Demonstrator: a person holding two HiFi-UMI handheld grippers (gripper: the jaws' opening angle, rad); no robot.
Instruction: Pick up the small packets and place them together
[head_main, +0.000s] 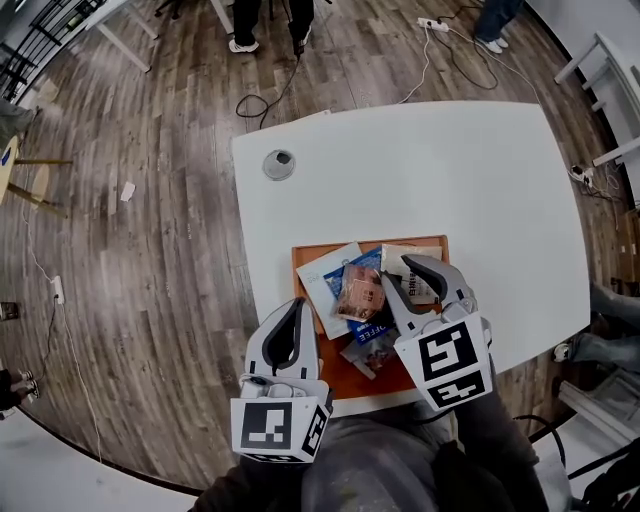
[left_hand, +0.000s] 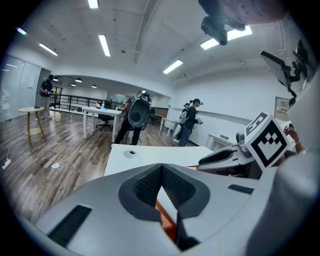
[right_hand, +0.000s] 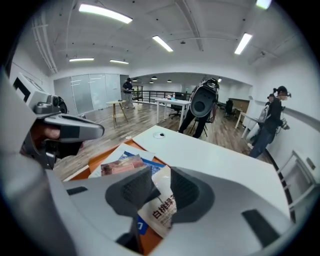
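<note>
**Right gripper over the white packet**

Right gripper (right_hand: 159, 182) hangs low over the orange tray (head_main: 345, 382). A white packet (right_hand: 161, 210) lies between its fingers. I think the step now is to leave this packet with the others. To do it well, the fingers should open wide. Then they should lift straight up, so no pad catches an edge and drags the packet off the heap.

Its fingers stand partly apart. The packet sits in the gap, and the pads do not seem to squeeze it.

Left gripper (left_hand: 161, 172) waits beside the tray, fingers pressed together at the tips. It holds nothing.

Just past the right fingers, a bit to their left, lie a brown packet (right_hand: 120, 165) and a blue packet (right_hand: 144, 161), touching each other. Farther out is the white table (right_hand: 200, 150), with a small round thing (right_hand: 159, 135) on it.
</note>
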